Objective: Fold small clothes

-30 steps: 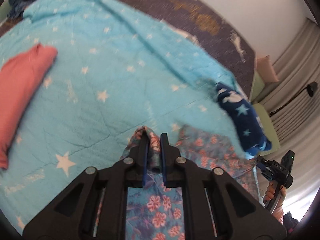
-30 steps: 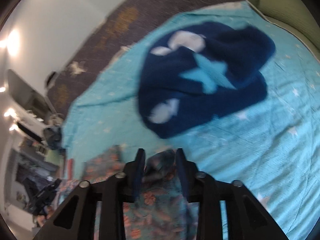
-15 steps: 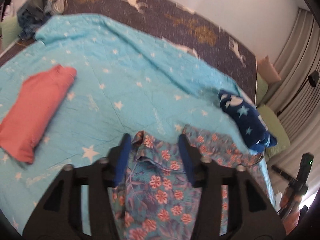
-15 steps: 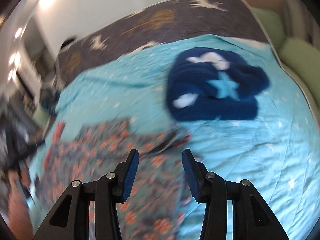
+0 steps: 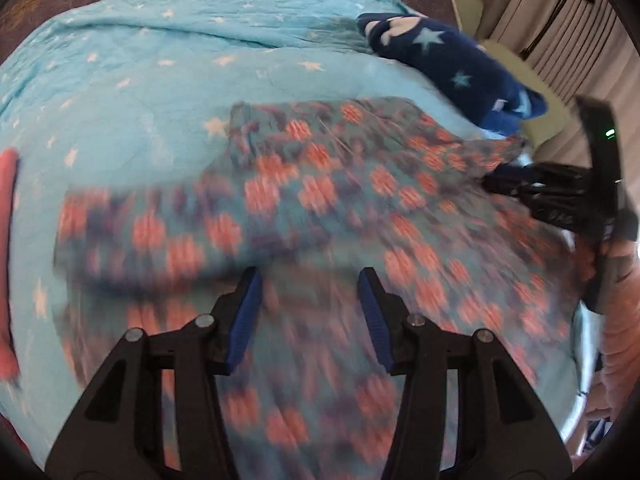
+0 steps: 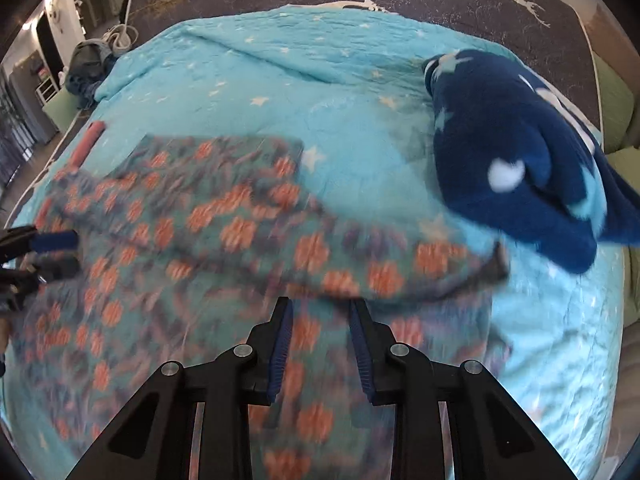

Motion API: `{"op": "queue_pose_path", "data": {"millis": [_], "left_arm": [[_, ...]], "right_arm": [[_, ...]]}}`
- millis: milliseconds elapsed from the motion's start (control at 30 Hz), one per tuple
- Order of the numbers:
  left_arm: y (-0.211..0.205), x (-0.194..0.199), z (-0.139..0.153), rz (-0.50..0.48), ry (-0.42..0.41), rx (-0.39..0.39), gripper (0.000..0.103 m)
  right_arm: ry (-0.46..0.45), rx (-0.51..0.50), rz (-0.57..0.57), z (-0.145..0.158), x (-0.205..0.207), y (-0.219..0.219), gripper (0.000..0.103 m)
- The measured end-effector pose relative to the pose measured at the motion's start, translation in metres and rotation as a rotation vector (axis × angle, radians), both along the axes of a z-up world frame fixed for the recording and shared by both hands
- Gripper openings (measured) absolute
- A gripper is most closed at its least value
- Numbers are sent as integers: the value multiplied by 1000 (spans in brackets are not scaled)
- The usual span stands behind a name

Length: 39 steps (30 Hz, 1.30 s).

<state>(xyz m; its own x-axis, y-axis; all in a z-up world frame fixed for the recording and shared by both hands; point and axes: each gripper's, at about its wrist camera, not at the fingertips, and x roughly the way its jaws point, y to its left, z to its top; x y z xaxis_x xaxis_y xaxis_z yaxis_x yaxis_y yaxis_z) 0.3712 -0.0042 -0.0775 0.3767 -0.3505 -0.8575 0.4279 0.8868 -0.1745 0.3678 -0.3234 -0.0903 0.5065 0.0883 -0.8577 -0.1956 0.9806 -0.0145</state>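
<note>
Both our grippers are spread wide rn w/ nothing between the pads. Left gripper (image 5: 310,300) hangs just above the floral garment (image 5: 320,184), jaws apart, cloth under them but not pinched. Right gripper (image 6: 320,320) is the same: jaws apart, hovering over the near part of the same garment (image 6: 224,232), gripping nothing.

Going outward from the tools: the garment lies spread on the blue star quilt (image 5: 120,80), right in front of and below both grippers. Frames are blurry so we can't tell exactly what kind of garment it is or where the seams are. In the right view a folded-over band of it runs left-to-right across the frame, ending in a dark edge on the right side, near the navy fleece (image 6: 520,152). So the long axis lies crosswise to both grippers, not pointing away from us.

That's the bit the next move turns on, imo. The right end of the band is nearer the right gripper and the left end is nearer the left one, which shows at the far left of the right view (image 6: 52,248). We'd guess each tool takes its own end and brings it across, but which edge is top layer is hard to say w/ this blur.

Other stuff: the fleece sits beyond the garment to the right, touching or nearly touching it. A red piece (image 5: 8,240) lies at the left edge, apart from the garment.
</note>
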Motion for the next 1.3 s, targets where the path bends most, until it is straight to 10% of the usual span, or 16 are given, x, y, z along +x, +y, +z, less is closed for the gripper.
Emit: {"op": "queue_pose_path", "data": {"millis": [200, 400, 700, 867, 1033, 1300], "left_arm": [[9, 65, 40, 206, -172, 11, 51], [42, 43, 78, 273, -278, -44, 58], [117, -99, 28, 336, -172, -18, 58], [151, -186, 30, 477, -204, -152, 72], [146, -210, 21, 455, -91, -267, 73], [123, -221, 0, 414, 7, -324, 73]], "right_arm": [[-122, 63, -117, 24, 38, -20, 29], [-183, 118, -120, 51, 6, -45, 30], [-90, 198, -197, 22, -135, -107, 30], [-51, 317, -275, 6, -215, -126, 31], [-40, 571, -261, 1, -263, -121, 61], [30, 667, -246, -12, -251, -91, 64]]}}
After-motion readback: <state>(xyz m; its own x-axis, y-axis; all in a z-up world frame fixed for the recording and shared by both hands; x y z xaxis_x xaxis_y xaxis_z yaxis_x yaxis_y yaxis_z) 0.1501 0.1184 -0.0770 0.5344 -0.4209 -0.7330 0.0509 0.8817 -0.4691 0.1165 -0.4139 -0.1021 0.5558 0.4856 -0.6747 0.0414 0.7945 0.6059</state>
